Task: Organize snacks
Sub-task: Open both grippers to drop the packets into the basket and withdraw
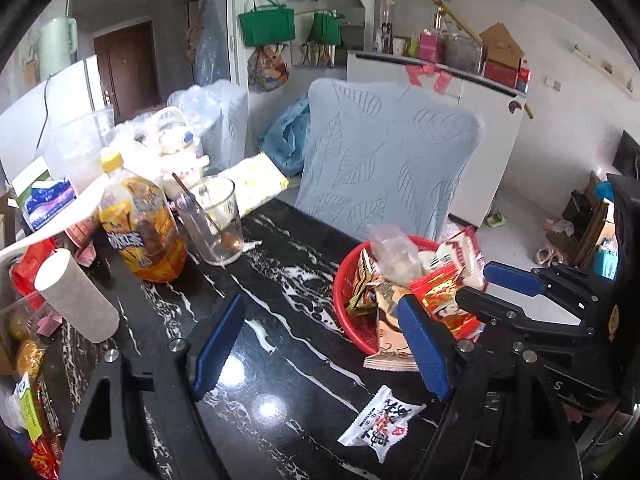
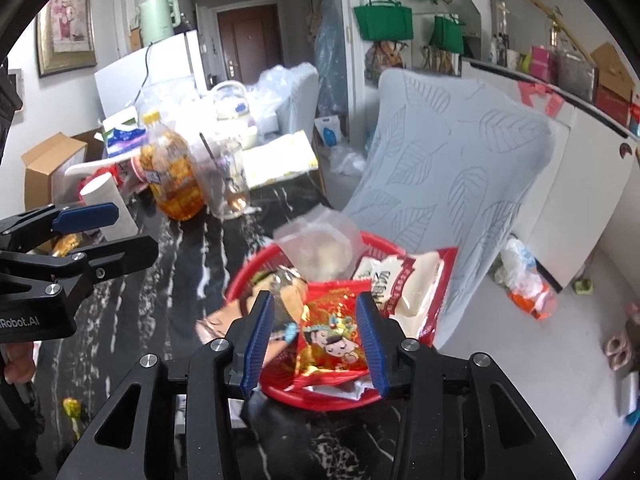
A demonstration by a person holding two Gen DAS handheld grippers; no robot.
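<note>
A black marble-patterned table (image 1: 280, 264) fills the middle of a cluttered room, with a chair in a pale leaf-print cover (image 1: 384, 160) pushed up at its far side. On the left stand a white paper roll (image 1: 76, 296), an orange drink bottle (image 1: 140, 224) and a glass with a spoon (image 1: 216, 220). The left gripper (image 1: 320, 348) hovers over bare tabletop, fingers spread wide and holding nothing. A white snack packet (image 1: 380, 420) lies just before it. Further right, the red basket (image 2: 244, 276) sits heaped with snacks. The right gripper (image 2: 316, 344) is above it, fingers set on either side of a red snack packet (image 2: 332, 340); whether they pinch it I cannot tell.
</note>
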